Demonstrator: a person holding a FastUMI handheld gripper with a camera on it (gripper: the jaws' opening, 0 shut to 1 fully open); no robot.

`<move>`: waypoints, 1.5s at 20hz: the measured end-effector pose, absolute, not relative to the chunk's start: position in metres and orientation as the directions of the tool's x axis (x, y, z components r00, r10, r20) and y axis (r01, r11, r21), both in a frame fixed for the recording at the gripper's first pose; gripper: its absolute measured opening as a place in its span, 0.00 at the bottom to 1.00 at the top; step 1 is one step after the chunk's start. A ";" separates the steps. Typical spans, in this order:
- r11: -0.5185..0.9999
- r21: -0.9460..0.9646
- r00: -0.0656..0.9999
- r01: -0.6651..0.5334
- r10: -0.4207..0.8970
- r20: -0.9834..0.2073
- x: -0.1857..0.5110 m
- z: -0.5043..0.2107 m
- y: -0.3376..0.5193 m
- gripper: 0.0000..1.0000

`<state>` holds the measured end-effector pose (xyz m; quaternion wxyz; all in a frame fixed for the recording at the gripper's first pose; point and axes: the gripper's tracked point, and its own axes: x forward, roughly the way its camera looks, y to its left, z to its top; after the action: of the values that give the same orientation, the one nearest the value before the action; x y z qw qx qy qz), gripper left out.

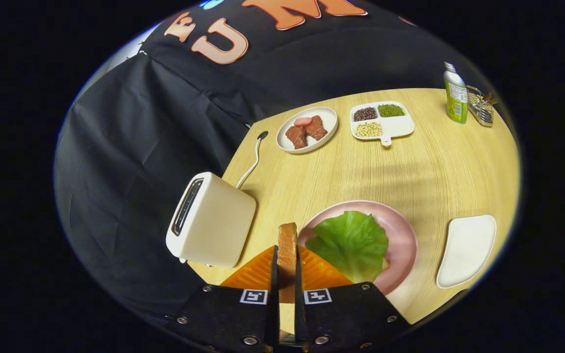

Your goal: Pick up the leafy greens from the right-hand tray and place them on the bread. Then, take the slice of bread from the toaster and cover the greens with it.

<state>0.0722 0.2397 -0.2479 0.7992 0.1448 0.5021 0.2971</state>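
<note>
My gripper (286, 267) is shut on a slice of bread (287, 245), which stands on edge between the two fingers. The slice is in the air between the white toaster (211, 220) on its left and the pink plate (400, 235) on its right. A leafy green (353, 242) lies spread on that plate and hides what is under it, apart from a small pale corner at its right. The toaster's slot looks dark, with no bread showing in it. The white tray (466, 250) to the right of the plate holds nothing.
An orange ribbed mat (258, 272) lies under my fingers at the table's near edge. Beyond are a plate of meat pieces (308, 130), a divided dish of beans (382, 120), a green bottle (455, 95) and a wire rack (481, 108). The toaster's cord (253, 159) trails back.
</note>
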 end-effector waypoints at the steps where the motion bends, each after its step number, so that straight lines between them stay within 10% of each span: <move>1: 0.782 0.527 0.315 -0.332 0.619 -0.719 0.073 -0.252 0.238 0.12; 17: 0.803 0.499 0.282 -0.325 0.586 -0.759 0.088 -0.302 0.200 0.12; 30: 0.893 0.346 0.484 -0.289 0.447 -0.752 0.123 -0.304 0.159 0.50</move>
<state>0.1234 0.1586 -0.3037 0.8570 0.0863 0.4604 0.2147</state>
